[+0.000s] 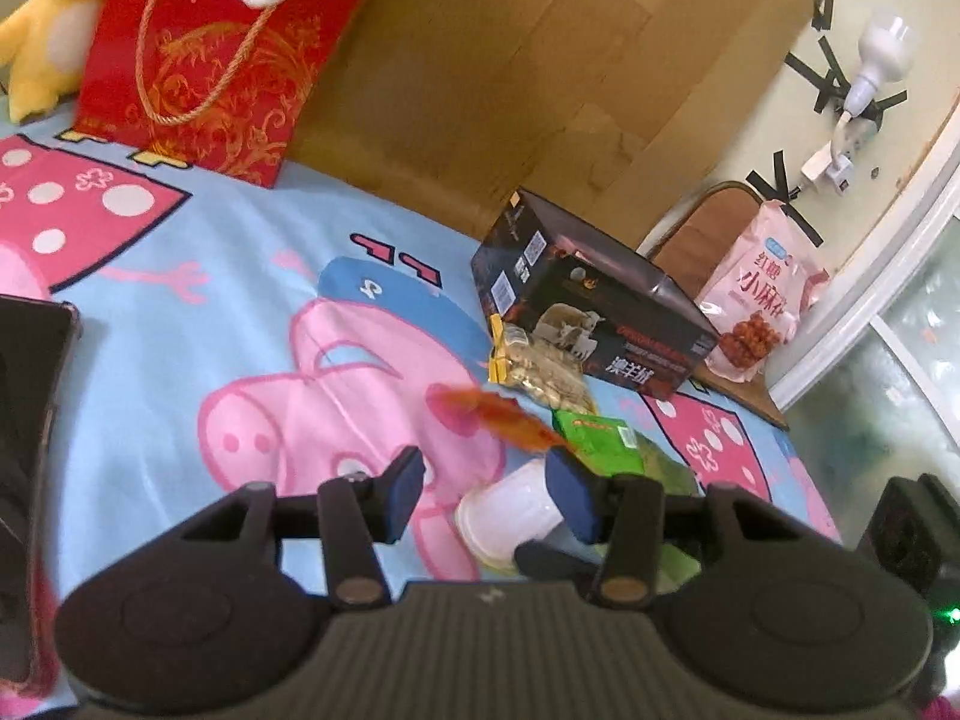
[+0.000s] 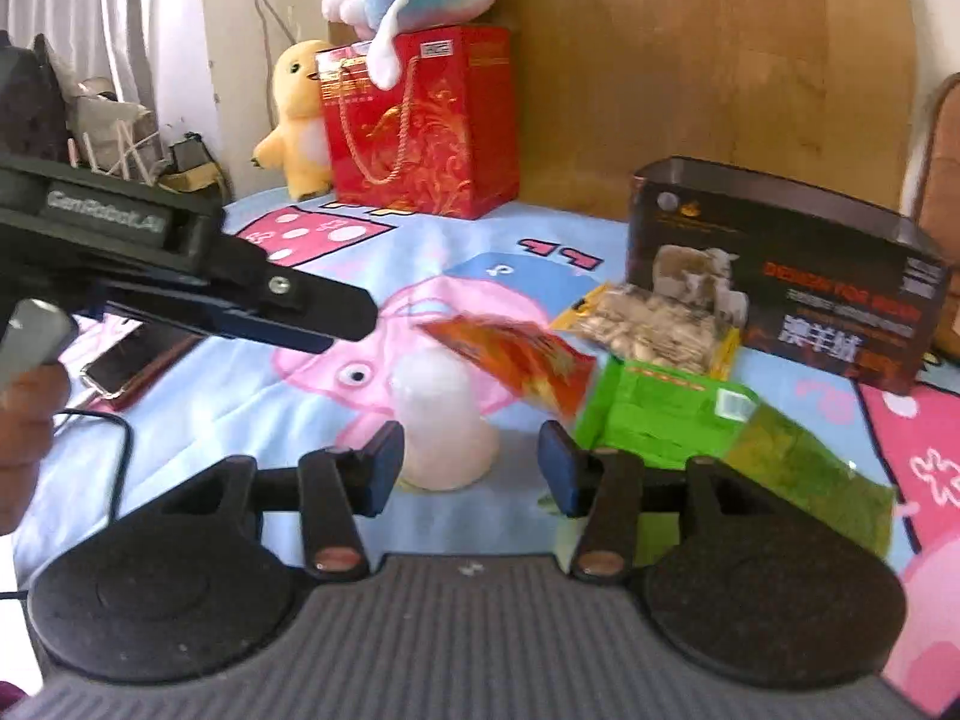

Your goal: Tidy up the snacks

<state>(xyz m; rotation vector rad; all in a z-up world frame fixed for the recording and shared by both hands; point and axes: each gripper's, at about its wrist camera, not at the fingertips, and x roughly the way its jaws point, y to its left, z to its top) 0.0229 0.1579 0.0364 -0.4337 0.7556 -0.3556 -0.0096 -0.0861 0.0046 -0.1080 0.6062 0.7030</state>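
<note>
An orange snack packet [image 2: 516,354] shows blurred above a white cup [image 2: 441,420], apart from both grippers; it also shows in the left wrist view [image 1: 504,417]. A green snack bag [image 2: 708,426] lies to the right, a clear bag of nuts [image 2: 654,324] behind it, against an open black box [image 2: 792,276]. My right gripper [image 2: 471,468] is open and empty just in front of the cup. My left gripper [image 1: 489,495] is open and empty, with the cup [image 1: 510,516] and the green bag [image 1: 600,441] beside its right finger. The left gripper's body [image 2: 198,276] reaches in from the left.
A red gift bag [image 2: 426,120] and plush toys [image 2: 300,114] stand at the back against a wooden headboard. A phone [image 2: 138,366] lies at the left on the cartoon bedsheet [image 2: 300,414]. A pink snack bag [image 1: 756,300] leans on a chair beyond the bed's edge.
</note>
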